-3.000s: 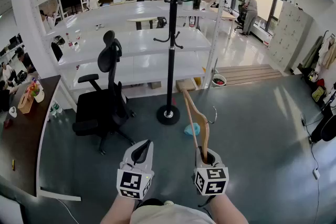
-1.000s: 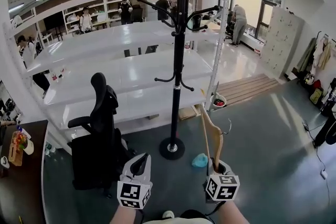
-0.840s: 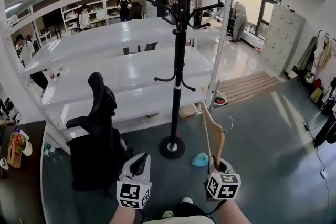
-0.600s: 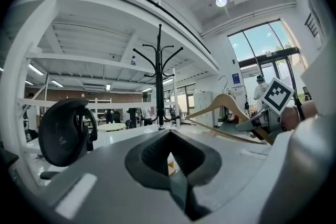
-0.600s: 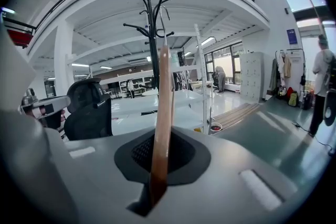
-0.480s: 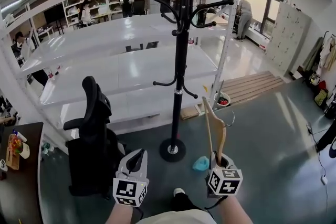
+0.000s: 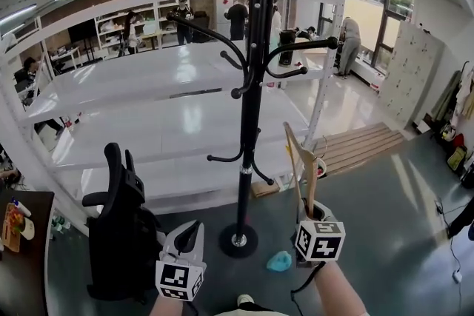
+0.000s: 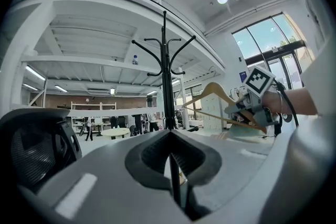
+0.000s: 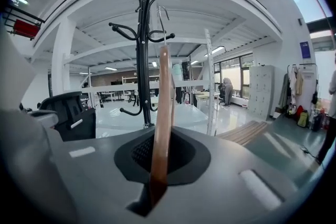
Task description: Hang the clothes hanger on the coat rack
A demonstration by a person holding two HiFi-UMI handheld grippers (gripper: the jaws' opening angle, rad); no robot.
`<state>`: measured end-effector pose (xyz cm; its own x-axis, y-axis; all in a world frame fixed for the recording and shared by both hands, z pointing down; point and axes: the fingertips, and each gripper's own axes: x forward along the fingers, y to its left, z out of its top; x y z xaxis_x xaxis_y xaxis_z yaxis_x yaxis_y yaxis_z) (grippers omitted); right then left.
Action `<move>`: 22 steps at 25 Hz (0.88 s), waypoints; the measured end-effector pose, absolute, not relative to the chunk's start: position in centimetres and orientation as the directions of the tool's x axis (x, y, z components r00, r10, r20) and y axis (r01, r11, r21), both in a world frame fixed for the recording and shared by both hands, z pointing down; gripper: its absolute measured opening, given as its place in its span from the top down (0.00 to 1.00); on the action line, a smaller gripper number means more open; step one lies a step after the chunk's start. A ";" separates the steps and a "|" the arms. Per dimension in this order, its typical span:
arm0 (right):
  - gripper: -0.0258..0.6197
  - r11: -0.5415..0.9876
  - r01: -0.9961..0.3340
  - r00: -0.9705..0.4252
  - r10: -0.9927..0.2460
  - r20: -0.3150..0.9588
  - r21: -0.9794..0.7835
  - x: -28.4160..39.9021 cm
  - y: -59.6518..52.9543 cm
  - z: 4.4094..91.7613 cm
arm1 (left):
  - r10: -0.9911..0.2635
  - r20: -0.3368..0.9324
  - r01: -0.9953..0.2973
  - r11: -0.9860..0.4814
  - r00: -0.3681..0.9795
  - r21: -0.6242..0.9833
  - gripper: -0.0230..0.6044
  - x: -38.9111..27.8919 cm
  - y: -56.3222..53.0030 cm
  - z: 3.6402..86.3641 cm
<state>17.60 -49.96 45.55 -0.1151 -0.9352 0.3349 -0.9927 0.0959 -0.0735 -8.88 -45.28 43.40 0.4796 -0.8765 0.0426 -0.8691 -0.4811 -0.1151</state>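
Right gripper (image 7: 312, 214) clamped on wooden hanger (image 7: 298, 159) by its arm end; left gripper (image 7: 194, 229) closed, empty. Risk: hanger pivots in that end grip, hook misses coat rack (image 7: 249, 107) pegs, frame top-centre.

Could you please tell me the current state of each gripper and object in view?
Right gripper: shut on light wooden clothes hanger.
Left gripper: shut, empty.
Hanger: upright, not yet hung.
Tall black metal coat rack: standing, hanger not on it.
Black office chair: unoccupied.
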 end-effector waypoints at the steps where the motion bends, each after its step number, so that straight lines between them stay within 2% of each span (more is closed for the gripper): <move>1: 0.92 0.107 -0.991 -0.128 -0.936 0.328 -0.081 17.6 -51.1 44.7 | -0.879 0.045 -0.870 -0.477 0.476 -0.121 0.96 -8.9 -45.7 43.3; 11: 0.92 0.186 -0.982 -0.185 -0.939 0.289 -0.023 17.2 -62.4 37.0 | -0.897 0.056 -0.888 -0.443 0.439 -0.127 0.96 -8.3 -50.0 43.1; 22: 0.92 0.252 -0.965 -0.259 -0.898 0.355 -0.066 14.9 -69.6 38.7 | -0.931 0.087 -0.924 -0.364 0.356 -0.117 0.96 -10.7 -53.0 45.2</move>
